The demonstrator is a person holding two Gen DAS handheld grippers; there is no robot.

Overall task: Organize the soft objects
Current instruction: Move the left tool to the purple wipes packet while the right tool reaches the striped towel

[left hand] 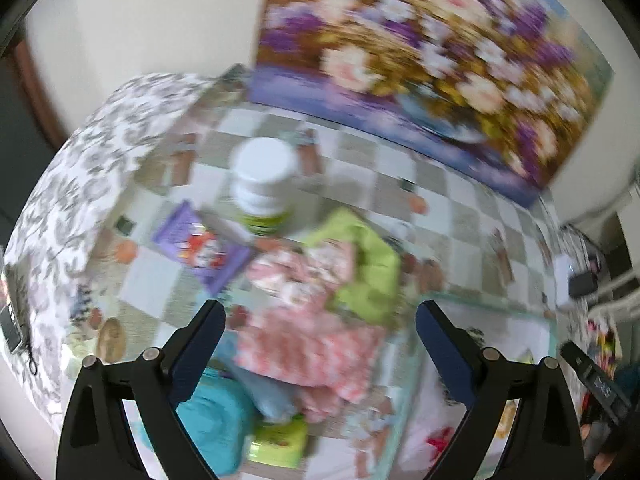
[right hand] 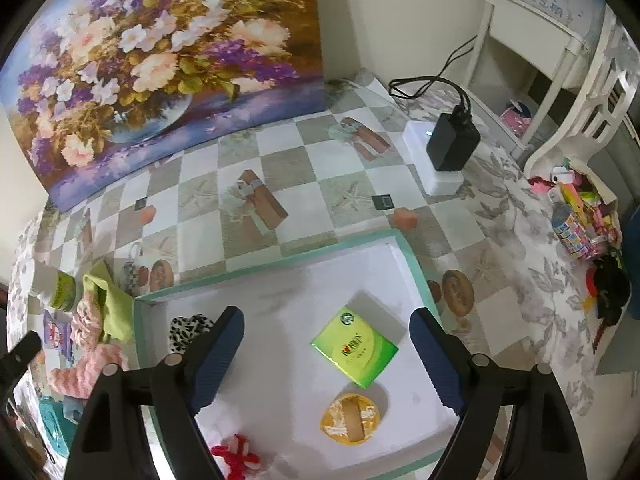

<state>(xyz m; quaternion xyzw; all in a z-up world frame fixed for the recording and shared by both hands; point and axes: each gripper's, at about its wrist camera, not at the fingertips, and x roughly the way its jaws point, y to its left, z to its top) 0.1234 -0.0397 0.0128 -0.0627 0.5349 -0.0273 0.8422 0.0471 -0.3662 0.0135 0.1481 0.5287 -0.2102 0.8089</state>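
Both claws gape with nothing gripped: the left gripper [left hand: 320, 316] above the pink cloth [left hand: 308, 344] outside the tray's left edge, the right gripper [right hand: 326, 328] over the white tray [right hand: 416, 264] beside the green box [right hand: 355, 350].

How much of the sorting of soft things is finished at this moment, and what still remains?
Done: the tray already holds a leopard-print piece, a red knitted item, a green packet and a yellow round item. In hand: nothing; the left gripper and right gripper are both open and empty. Left: the pink cloth, green cloth and teal item lie outside the tray.
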